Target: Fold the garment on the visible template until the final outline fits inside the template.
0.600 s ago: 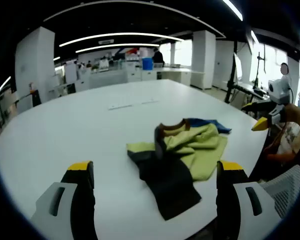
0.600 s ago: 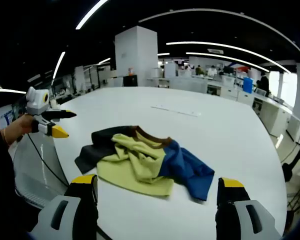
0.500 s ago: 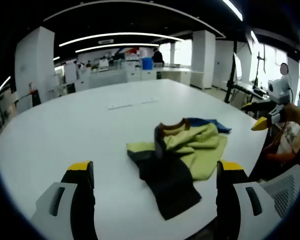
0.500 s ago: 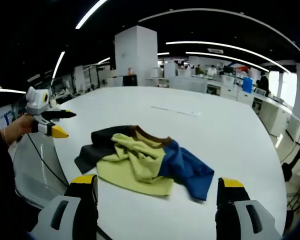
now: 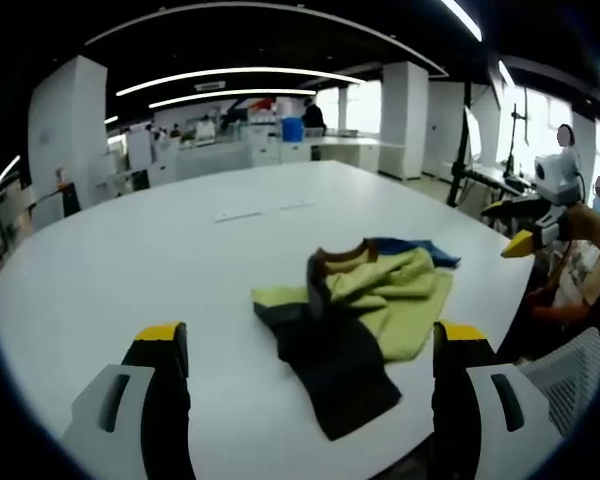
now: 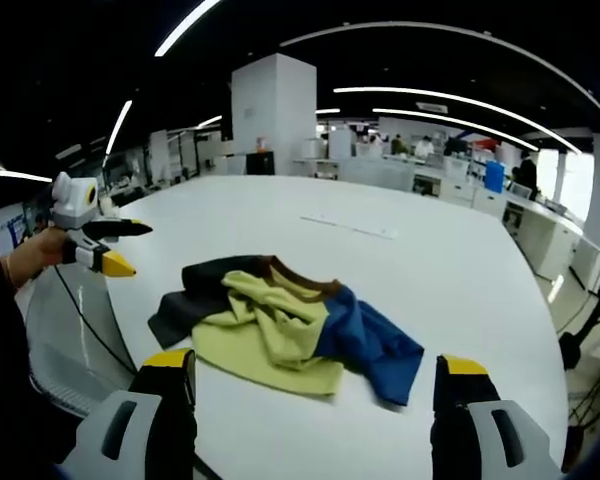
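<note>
A crumpled garment [image 5: 358,308] in yellow-green, black and blue with a brown collar lies on the white table [image 5: 130,260]; in the right gripper view the garment [image 6: 280,325] has its black part at the left and its blue part at the right. My left gripper [image 5: 310,400] is open, held above the table short of the garment's black part. My right gripper [image 6: 315,405] is open too, short of the yellow-green edge. Each gripper shows in the other's view, off past the table edge: the right gripper [image 5: 525,228] and the left gripper [image 6: 110,248]. Faint template marks [image 6: 348,225] lie farther back on the table.
The table's curved edge [image 6: 90,320] runs near the left gripper, with a cable hanging there. A person's hand [image 6: 30,255] holds that gripper. Desks, pillars and people stand in the office behind. A mesh chair back [image 5: 570,375] sits by the table's right edge.
Both views have shifted very slightly; the garment lies as before and both grippers stay open.
</note>
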A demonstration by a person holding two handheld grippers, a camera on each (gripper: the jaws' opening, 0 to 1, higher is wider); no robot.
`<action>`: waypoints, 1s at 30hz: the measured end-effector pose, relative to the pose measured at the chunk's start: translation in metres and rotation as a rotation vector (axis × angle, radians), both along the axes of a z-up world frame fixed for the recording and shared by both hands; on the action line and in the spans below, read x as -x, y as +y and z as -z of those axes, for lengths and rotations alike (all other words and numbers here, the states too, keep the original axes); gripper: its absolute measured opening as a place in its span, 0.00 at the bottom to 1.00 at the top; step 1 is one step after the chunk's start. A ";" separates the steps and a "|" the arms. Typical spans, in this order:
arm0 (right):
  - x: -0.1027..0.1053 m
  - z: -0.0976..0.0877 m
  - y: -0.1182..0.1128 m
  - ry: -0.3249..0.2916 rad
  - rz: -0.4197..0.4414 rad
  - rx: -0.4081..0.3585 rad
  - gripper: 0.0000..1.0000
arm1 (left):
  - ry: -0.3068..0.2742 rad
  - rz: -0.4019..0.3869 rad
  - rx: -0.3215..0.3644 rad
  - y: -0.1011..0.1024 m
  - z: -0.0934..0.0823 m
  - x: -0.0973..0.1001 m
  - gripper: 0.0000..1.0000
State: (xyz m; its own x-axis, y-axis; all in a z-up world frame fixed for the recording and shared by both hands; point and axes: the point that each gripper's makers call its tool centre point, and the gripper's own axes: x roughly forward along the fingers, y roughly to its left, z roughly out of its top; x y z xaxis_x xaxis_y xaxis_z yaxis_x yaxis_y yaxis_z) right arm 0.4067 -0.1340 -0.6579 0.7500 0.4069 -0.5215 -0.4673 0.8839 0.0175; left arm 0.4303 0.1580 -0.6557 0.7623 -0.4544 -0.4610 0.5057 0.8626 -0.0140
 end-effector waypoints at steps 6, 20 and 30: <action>0.003 0.000 -0.001 0.001 0.007 -0.003 0.99 | -0.002 0.006 0.000 0.000 -0.001 -0.001 0.98; 0.008 -0.007 -0.008 -0.029 0.004 -0.051 0.96 | -0.017 0.032 -0.024 -0.015 -0.011 0.000 0.94; 0.005 -0.016 -0.016 -0.029 -0.043 -0.076 0.85 | -0.001 0.050 -0.007 -0.032 -0.020 0.000 0.83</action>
State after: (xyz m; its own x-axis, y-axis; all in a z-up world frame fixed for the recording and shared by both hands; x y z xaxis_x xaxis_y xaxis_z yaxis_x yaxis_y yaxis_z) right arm 0.4019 -0.1502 -0.6417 0.7452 0.4766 -0.4664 -0.5061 0.8596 0.0698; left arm 0.4306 0.1264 -0.6354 0.7389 -0.4889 -0.4637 0.5482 0.8363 -0.0080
